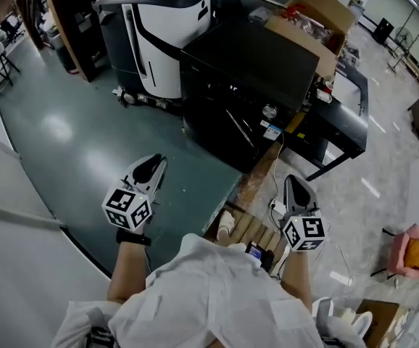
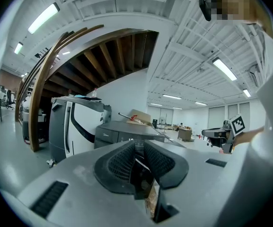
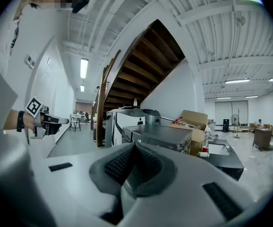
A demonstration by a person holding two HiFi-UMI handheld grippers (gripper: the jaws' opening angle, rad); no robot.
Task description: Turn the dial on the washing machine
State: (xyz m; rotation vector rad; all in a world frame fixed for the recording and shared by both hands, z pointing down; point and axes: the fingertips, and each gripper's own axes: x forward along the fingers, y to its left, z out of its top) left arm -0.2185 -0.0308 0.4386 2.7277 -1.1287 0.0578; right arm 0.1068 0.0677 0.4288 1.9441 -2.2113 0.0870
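The black washing machine point(image 1: 247, 78) stands ahead of me on the floor, its round silver dial point(image 1: 269, 111) on the front panel. My left gripper point(image 1: 151, 167) hangs over the green floor, well short of the machine and left of it. My right gripper point(image 1: 295, 189) is held near my body, below and a little right of the dial. Both are empty, jaws together, touching nothing. In the left gripper view the machine point(image 2: 123, 134) shows beyond the closed pads point(image 2: 127, 162). In the right gripper view the machine point(image 3: 161, 135) lies past the shut pads point(image 3: 122, 162).
A white-and-black unit point(image 1: 162, 35) stands left of the machine. An open cardboard box point(image 1: 312, 19) rests behind it, and a low black table point(image 1: 343, 114) sits to its right. Wooden slats point(image 1: 251, 230) and cables point(image 1: 275, 194) lie at my feet. A pink stool point(image 1: 417, 252) is far right.
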